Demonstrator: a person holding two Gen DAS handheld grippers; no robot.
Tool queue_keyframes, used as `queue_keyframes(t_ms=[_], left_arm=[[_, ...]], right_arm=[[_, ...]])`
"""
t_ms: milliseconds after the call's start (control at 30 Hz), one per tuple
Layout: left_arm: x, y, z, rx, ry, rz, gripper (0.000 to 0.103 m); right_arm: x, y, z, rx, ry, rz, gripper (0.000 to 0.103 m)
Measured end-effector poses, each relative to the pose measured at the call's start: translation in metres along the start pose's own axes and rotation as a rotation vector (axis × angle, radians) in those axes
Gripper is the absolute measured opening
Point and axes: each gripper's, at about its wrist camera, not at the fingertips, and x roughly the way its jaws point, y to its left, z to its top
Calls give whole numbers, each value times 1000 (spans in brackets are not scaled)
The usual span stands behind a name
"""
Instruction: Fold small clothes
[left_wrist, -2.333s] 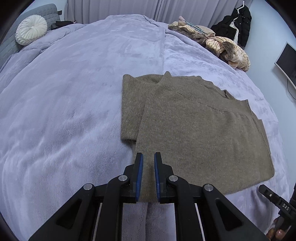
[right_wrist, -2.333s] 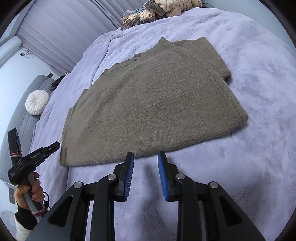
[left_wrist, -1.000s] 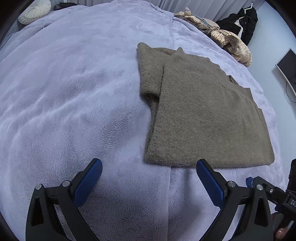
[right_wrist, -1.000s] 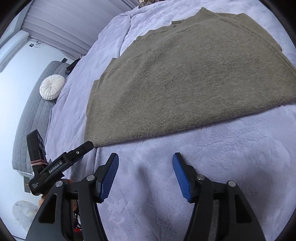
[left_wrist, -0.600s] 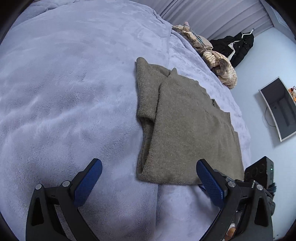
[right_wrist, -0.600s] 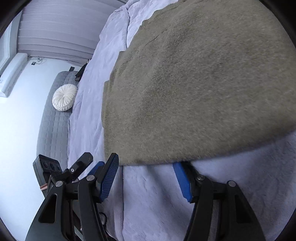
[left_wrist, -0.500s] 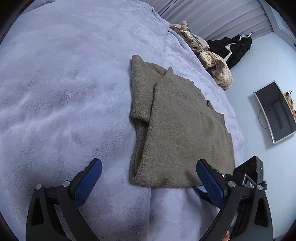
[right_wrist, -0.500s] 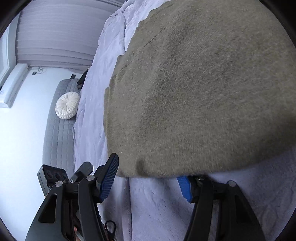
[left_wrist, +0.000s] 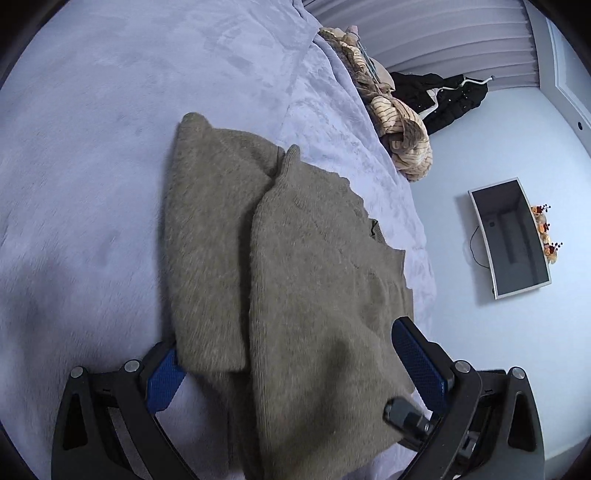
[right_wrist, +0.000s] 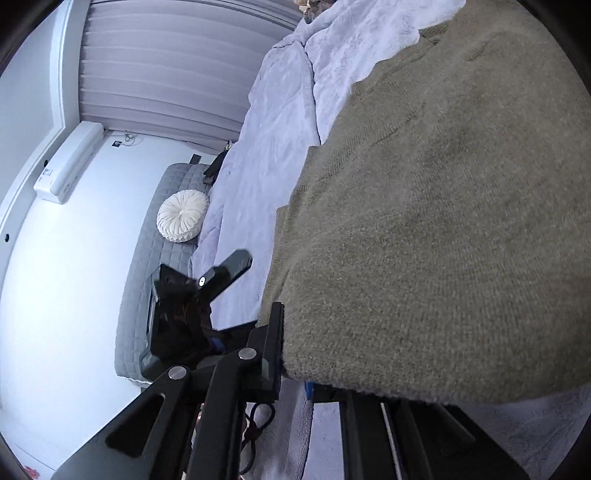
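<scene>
- The olive-brown knit sweater (left_wrist: 317, 280) is shown lying on the bed's lavender blanket (left_wrist: 92, 155), partly folded, with one sleeve panel turned in along its left side so that a straight folded edge runs from collar to hem.
- The near hem is seen lifted off the blanket and draped over both tools; the far collar edge rests flat on the blanket.
- The left claw (left_wrist: 295, 369) is spread wide, its blue pads (left_wrist: 419, 363) set at either side of the hem, with the cloth hanging between and over them.
- The right claw (right_wrist: 295, 373) is seen at the hem's right corner; one finger is pressed against the cloth edge and the other is covered by it, so whether the cloth is pinched cannot be told.
- Open blanket is shown to the left of the sweater and beyond its collar; on the right the sweater's edge lies near the bed's side.
- A heap of striped clothes (left_wrist: 402, 147) is seen at the far right corner of the bed, well apart from the sweater.
- A round white cushion (right_wrist: 181, 216) rests on the grey quilted headboard (right_wrist: 147, 266).
</scene>
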Motion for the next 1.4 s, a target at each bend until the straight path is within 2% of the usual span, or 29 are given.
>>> queue_keyframes(t_ms=[133,233,300,333,367,400,433,467,600,700,767,833,900,1000,1067,1167,1267,1333,1400], left_arm=[[17,-23,12,61,25,3,102],[32,-32,10,101,48,64,98],[41,-31,10,108,64,128,67],[45,-28,10,105,73,158,59],[49,-24,9,102,79,198,41],[51,-20,9,104,82,227,32],[51,-18,7,105,78,225,32],[48,-18,6,104,62,221,27],[44,-32,1,166,20,284,20],[38,-51,-1,217,-12,325,20],[33,-65,-2,246,-34,341,20],[28,-80,-1,275,-56,344,20],[26,-99,-1,303,-63,335,17],[33,-139,-5,388,-71,348,17],[41,-170,-8,448,-71,351,17],[64,-217,-15,542,-51,347,17],[100,-261,-29,659,-18,366,17],[134,-285,-42,729,32,374,17],[166,-299,-56,781,73,403,18]], right_arm=[[-1,4,-2,-26,7,-2,9],[0,0,-7,-29,46,-17,11],[-2,-6,-12,-41,124,-46,14],[-1,-7,-16,-62,183,-78,15],[-1,-6,-19,-87,228,-106,15],[-5,-4,-22,-117,253,-128,15],[-11,-1,-23,-148,261,-140,15],[-19,3,-21,-176,249,-153,15],[-56,7,11,-222,57,-215,15],[-54,1,46,-253,-37,-338,15],[-37,-8,63,-259,-39,-394,15],[-16,-24,72,-255,0,-464,14],[7,-40,69,-288,65,-530,12],[8,-40,63,-382,59,-574,12],[-2,-40,66,-363,65,-505,12],[-41,-66,76,-182,22,-303,12],[-84,-88,82,-98,-68,-247,15],[-117,-104,85,-53,-138,-221,15],[-143,-122,86,0,-185,-191,15]])
